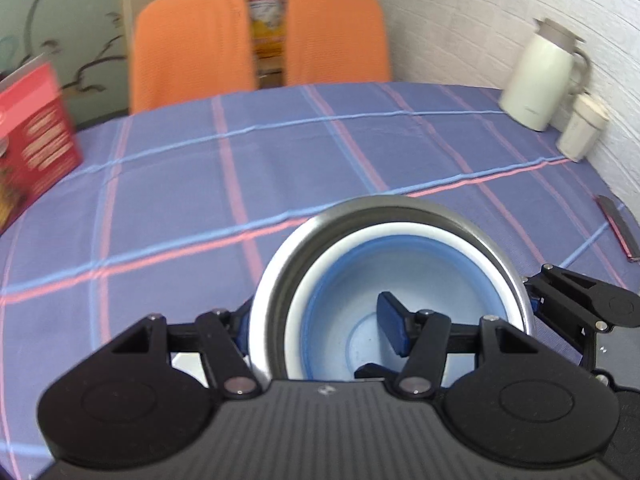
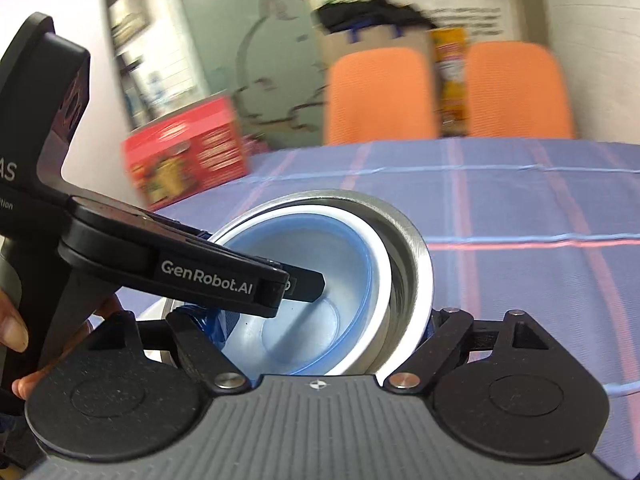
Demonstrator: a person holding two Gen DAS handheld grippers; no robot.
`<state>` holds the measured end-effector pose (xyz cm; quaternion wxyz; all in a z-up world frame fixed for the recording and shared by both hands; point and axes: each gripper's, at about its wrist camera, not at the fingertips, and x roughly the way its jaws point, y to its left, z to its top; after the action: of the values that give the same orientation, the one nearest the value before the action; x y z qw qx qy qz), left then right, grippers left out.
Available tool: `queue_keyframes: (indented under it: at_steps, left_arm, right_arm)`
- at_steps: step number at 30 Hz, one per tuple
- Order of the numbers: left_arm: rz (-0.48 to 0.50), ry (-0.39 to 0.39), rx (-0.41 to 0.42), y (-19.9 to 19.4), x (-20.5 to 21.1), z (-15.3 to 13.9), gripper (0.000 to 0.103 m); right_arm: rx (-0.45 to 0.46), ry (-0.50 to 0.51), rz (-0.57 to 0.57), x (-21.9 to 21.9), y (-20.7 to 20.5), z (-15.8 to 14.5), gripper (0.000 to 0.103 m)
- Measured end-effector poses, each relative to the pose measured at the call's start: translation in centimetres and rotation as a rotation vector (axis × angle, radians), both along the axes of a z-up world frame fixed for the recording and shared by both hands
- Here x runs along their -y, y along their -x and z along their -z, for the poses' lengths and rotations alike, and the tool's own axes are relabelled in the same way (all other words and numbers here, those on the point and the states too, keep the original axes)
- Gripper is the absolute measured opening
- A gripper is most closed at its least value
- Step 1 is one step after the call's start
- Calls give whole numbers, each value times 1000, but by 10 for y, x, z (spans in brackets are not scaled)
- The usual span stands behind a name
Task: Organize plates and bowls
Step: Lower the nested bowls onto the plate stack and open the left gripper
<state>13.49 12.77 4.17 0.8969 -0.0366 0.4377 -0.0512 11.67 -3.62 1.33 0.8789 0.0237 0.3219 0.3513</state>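
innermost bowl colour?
Light blue, with a darker blue rim, nested inside a white bowl and a steel one. The innermost bowl shows best in the left wrist view.

Three nested bowls [image 1: 400, 240], two orange chairs [image 1: 192, 44], two tongs [image 1: 320, 328].

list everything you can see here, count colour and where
steel bowl: 1, silver, near table edge, outermost of the nest
white bowl: 1, inside it
blue bowl: 1, innermost
tablecloth: 1, blue-purple plaid
chairs: 2, orange, far side
jug: 1, cream, far right
cup: 1, cream, beside jug
box: 1, red, left
left gripper: black, across the bowls' rims
right gripper: black, across the rims
hand: on the left gripper's handle
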Motion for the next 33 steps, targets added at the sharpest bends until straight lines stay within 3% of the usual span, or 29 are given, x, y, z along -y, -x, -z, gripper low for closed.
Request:
queue_keyframes:
  at_steps: [5, 13, 16, 18, 20, 25, 33]
  left_arm:
    - [-95, 23, -43, 40, -37, 19, 59]
    - [-60, 66, 3, 51, -42, 28, 61]
    - [-56, 74, 33, 50, -41, 30, 71]
    - [-60, 79, 56, 52, -39, 29, 89]
    - [-69, 63, 95, 57, -38, 23, 94]
    - [-148, 12, 193, 69, -45, 4, 101]
    - [-254, 70, 282, 69, -39, -17, 102]
  right_arm:
    - [-50, 3, -102, -35, 24, 11, 72]
    - [-74, 42, -85, -45, 36, 20, 73]
    - [-95, 24, -73, -42, 30, 25, 73]
    - [-110, 16, -66, -41, 28, 25, 72]
    - [-119, 16, -58, -39, 28, 23, 72]
    - [-55, -9, 33, -18, 30, 11, 72]
    - [-4, -68, 121, 11, 27, -2, 73]
